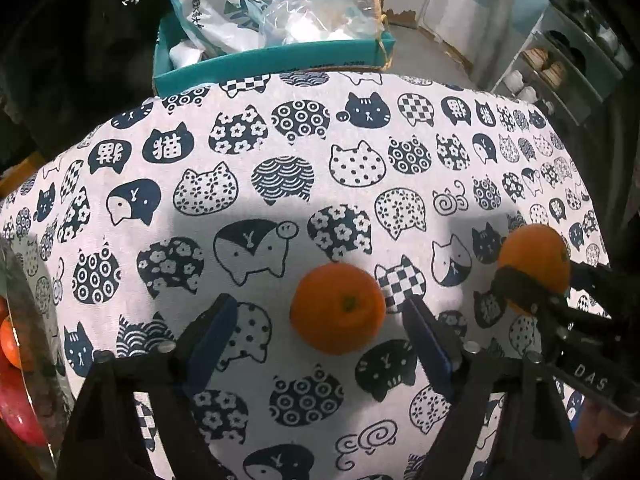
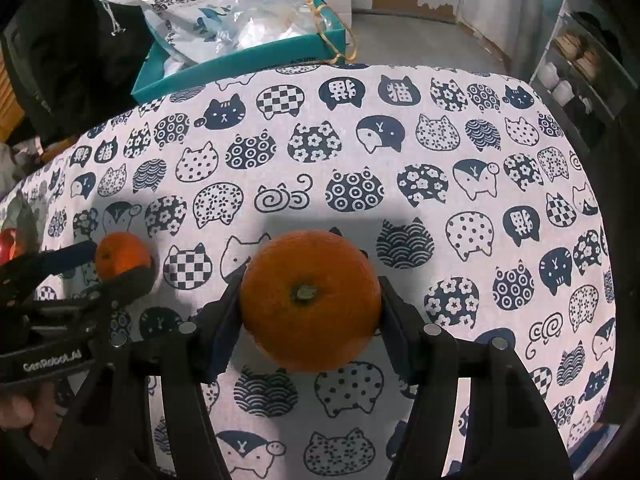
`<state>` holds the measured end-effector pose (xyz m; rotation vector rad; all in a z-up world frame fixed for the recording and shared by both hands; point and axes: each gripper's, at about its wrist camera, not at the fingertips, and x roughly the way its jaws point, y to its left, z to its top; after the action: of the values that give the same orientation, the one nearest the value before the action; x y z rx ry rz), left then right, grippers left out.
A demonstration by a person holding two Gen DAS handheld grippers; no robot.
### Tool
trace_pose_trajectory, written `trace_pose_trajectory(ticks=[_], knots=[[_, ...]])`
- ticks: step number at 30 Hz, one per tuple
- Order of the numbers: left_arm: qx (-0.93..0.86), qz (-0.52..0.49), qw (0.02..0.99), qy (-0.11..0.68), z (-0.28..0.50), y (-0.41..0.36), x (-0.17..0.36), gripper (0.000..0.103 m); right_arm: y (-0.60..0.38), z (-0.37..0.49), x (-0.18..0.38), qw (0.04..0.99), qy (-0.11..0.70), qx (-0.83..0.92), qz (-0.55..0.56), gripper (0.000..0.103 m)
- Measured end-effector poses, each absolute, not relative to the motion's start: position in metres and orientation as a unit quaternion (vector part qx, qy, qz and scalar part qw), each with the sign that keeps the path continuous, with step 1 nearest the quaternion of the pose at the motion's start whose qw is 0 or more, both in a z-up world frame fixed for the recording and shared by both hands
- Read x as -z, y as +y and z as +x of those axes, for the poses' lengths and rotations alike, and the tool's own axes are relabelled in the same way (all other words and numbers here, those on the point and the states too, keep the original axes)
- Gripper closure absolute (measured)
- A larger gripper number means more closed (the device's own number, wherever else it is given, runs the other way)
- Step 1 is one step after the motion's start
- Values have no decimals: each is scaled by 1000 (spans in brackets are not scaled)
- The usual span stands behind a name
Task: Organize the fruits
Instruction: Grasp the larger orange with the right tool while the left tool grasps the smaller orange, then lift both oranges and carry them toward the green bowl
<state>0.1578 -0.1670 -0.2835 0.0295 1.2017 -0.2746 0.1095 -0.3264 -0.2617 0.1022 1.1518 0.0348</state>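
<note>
An orange [image 1: 338, 307] lies on the cat-print tablecloth [image 1: 280, 184] between the spread fingers of my left gripper [image 1: 320, 320], which is open around it without touching. My right gripper [image 2: 310, 304] is shut on a second orange [image 2: 310, 300] and holds it just above the cloth. The left wrist view shows that held orange [image 1: 534, 258] at the right, in the right gripper [image 1: 532, 276]. The right wrist view shows the first orange [image 2: 120, 258] at the left, with the left gripper [image 2: 116, 264] around it.
A bowl with red and orange fruit [image 1: 16, 360] sits at the left edge of the table. A teal box [image 1: 276, 60] with plastic bags stands beyond the far edge. A shelf unit [image 1: 560, 68] stands at the right.
</note>
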Motion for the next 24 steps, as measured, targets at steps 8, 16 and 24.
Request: trace_pose_trajectory(ticks=[8,16,24], knots=[[149,11,810,567,159,-173,286,58,-325,110,258,840,540,-16,41,40],[142,33,830,539,149,-174,266,58,-319,108,239,850,527,-15,17,40],[132,31,854,503,138,-162,226,59,-310,102,203,866,499,-15,0,40]])
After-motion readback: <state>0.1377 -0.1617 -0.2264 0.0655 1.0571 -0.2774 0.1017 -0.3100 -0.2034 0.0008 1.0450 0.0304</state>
